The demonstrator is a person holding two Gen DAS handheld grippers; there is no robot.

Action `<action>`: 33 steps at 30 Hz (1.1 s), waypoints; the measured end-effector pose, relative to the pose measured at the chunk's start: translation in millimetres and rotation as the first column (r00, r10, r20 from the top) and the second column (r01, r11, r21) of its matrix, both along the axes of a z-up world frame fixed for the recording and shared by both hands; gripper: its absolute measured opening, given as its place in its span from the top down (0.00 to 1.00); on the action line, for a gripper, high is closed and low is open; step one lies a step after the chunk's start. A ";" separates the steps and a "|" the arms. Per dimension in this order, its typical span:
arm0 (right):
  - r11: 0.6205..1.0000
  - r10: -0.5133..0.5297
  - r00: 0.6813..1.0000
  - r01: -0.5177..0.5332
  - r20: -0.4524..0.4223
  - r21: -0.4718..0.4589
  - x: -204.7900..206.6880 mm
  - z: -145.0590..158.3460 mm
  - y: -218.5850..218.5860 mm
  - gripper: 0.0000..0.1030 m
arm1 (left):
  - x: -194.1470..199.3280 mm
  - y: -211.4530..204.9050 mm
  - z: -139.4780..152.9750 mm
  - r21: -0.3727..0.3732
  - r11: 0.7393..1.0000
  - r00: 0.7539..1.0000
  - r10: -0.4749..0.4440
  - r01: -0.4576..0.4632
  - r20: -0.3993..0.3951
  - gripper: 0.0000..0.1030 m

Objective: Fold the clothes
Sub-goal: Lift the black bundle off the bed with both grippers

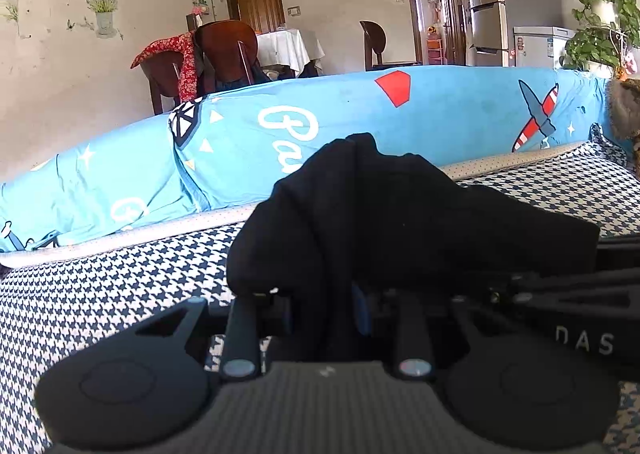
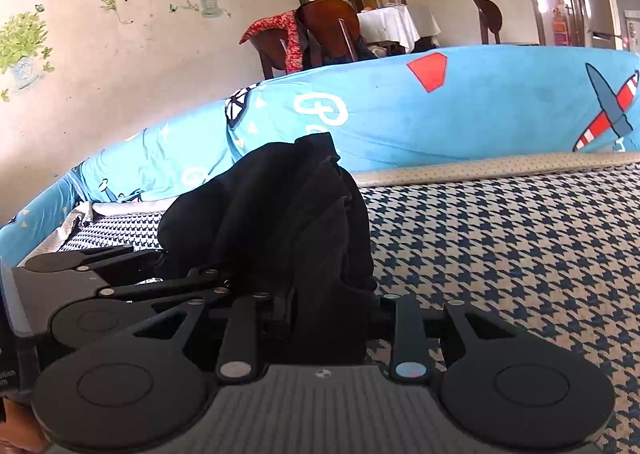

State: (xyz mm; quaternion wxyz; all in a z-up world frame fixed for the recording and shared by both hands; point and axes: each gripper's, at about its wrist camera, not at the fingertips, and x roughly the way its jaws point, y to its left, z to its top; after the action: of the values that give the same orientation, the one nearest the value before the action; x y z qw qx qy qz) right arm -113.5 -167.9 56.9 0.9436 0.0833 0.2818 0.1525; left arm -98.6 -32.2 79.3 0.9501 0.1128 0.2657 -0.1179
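A black garment [image 1: 384,214] is bunched up over the houndstooth sofa seat [image 1: 100,294]. My left gripper [image 1: 332,302] is shut on a fold of it, the cloth draped over the fingers and hiding the tips. In the right wrist view the same black garment [image 2: 280,222] rises in a heap between the jaws, with my right gripper [image 2: 328,314] shut on it. The other gripper's black linkage [image 2: 120,286] lies close at the left there, and the right one shows at the right edge [image 1: 580,294] of the left wrist view.
A blue patterned cushion roll [image 1: 360,126] runs along the back of the seat. Behind it stand wooden chairs [image 1: 228,50], one with a red cloth, a table with a white cover [image 1: 288,46], a fridge [image 1: 492,2] and potted plants [image 1: 600,22]. Houndstooth seat [image 2: 520,254] stretches to the right.
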 end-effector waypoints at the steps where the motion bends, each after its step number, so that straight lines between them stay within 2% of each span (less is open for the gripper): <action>1: 1.000 0.006 1.000 -0.006 0.004 -0.001 -0.2 1.1 2.3 0.71 | -1.0 2.4 1.0 0.002 1.000 1.000 0.004 -0.004 0.003 0.74; 15: 0.998 0.062 0.997 -0.062 0.045 -0.003 0.5 7.7 35.2 0.71 | -5.2 35.6 12.6 0.007 0.998 0.997 0.068 -0.068 0.035 0.74; 33: 0.994 0.106 0.993 -0.106 0.051 0.001 8.3 7.9 63.2 0.71 | -2.2 62.6 13.8 0.005 0.992 0.991 0.126 -0.127 0.045 0.74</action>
State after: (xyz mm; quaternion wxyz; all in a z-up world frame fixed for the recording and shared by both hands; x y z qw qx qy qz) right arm -105.3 -104.7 64.8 0.9409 0.0660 0.2614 0.2052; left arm -100.8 30.5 93.2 0.9610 0.1021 0.2513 -0.0538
